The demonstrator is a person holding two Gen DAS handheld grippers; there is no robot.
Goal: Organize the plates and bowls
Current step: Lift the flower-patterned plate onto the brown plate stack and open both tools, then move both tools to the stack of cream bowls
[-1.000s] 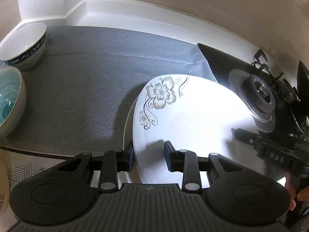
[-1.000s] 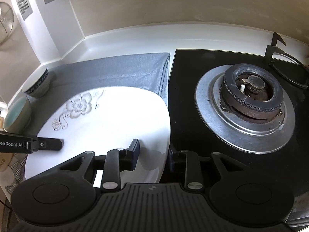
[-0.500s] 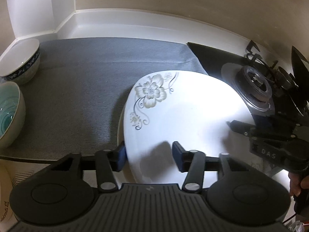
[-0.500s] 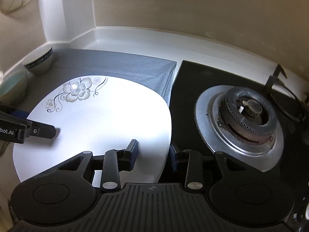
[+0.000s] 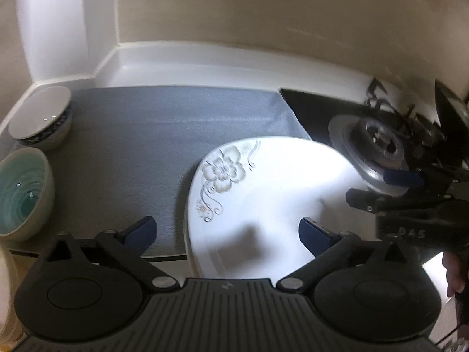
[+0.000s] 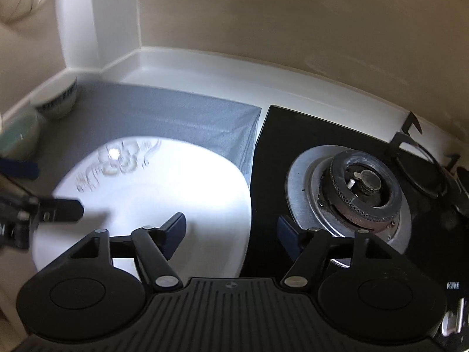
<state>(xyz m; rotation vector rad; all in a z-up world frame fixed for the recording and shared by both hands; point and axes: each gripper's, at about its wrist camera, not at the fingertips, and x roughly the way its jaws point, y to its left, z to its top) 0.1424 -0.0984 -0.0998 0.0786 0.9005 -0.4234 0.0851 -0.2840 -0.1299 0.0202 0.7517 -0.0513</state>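
The floral plate (image 6: 164, 187) is smeared by motion in the right wrist view, its flower pattern unreadable, and its near edge is hidden behind the right gripper (image 6: 231, 228). At far left the teal bowl (image 5: 20, 193) is cut off by the frame edge. The blue-patterned bowl (image 6: 60, 102) is blurred.

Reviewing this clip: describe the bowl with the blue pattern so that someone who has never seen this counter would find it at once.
Start at the grey mat that lies left of the black stove. In the mat's far left corner, against the white wall, stands the patterned bowl. Its neighbour, the teal bowl, is nearer and swirled turquoise inside; this one is white inside with a dark blue band outside.
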